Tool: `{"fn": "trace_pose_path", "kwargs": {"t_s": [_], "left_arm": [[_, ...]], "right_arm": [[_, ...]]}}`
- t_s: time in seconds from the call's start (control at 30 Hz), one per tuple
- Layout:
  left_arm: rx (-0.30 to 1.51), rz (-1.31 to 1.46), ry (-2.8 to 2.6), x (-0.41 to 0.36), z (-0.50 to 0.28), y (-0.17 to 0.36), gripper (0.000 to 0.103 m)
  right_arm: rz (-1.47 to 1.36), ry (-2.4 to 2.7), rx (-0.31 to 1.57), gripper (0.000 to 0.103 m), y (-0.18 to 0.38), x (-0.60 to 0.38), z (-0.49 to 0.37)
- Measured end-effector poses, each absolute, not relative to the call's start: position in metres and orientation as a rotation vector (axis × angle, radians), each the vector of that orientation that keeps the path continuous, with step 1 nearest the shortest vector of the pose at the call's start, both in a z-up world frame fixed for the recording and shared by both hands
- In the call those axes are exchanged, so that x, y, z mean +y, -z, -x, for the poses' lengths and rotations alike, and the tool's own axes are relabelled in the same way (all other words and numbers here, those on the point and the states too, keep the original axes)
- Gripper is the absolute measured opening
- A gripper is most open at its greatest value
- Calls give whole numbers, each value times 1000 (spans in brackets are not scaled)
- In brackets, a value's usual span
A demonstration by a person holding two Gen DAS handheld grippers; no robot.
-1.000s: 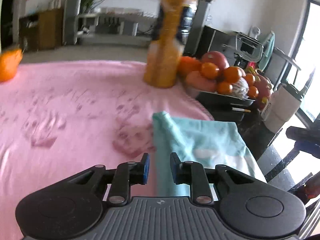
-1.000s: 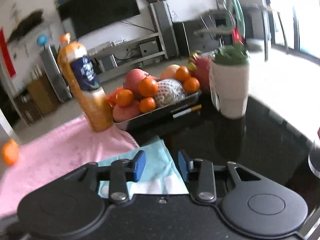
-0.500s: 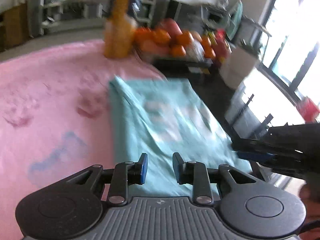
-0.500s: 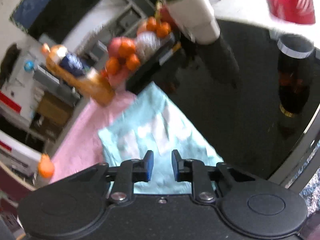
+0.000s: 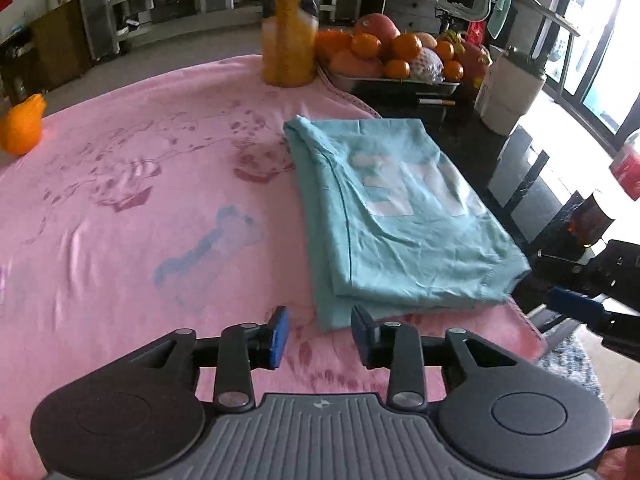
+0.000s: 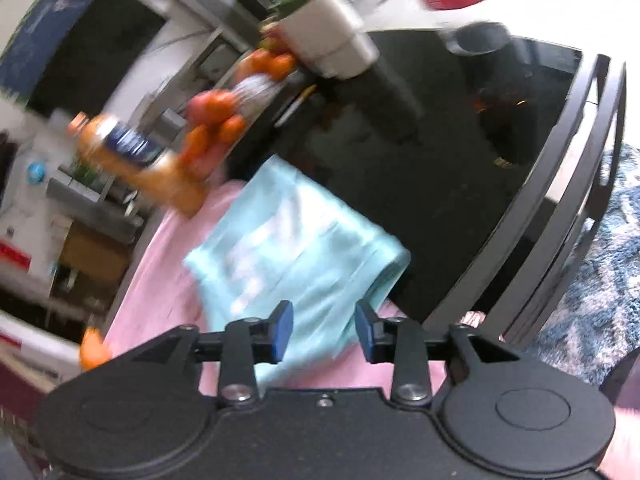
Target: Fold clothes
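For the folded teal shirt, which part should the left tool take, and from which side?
Probably the near corner of the teal shirt, approached from the near edge, low along the pink blanket. The stacked layers end there, right ahead of the open left tool, and nothing blocks it.

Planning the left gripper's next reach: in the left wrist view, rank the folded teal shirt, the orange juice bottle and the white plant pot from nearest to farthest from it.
From the left gripper:
1. Folded teal shirt, just ahead, slightly right, on the pink blanket.
2. Orange juice bottle, far edge of the blanket, straight ahead.
3. White plant pot, far right, on the dark table; close to the bottle's range.
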State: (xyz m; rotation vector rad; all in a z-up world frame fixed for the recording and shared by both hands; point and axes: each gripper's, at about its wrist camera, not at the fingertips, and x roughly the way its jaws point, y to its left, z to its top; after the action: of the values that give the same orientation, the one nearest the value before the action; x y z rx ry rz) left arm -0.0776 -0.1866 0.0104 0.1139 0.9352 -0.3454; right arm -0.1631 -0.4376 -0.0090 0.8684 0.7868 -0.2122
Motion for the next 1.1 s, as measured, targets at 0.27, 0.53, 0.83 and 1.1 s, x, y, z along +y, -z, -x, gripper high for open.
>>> {"fn": "trace_pose_path", "kwargs": {"t_s": [0.27, 0.53, 0.83, 1.1], "left_arm": [[869, -100, 376, -164, 109, -64, 65], [833, -57, 422, -145, 130, -87, 81], [829, -65, 434, -147, 137, -89, 83], [827, -77, 447, -151, 143, -88, 83]], "right_arm": [[-546, 204, 716, 85, -97, -378, 184], [-366, 194, 723, 102, -138, -346, 203], [-289, 200, 752, 103, -143, -329, 211], [-281, 212, 783, 103, -137, -331, 217]]}}
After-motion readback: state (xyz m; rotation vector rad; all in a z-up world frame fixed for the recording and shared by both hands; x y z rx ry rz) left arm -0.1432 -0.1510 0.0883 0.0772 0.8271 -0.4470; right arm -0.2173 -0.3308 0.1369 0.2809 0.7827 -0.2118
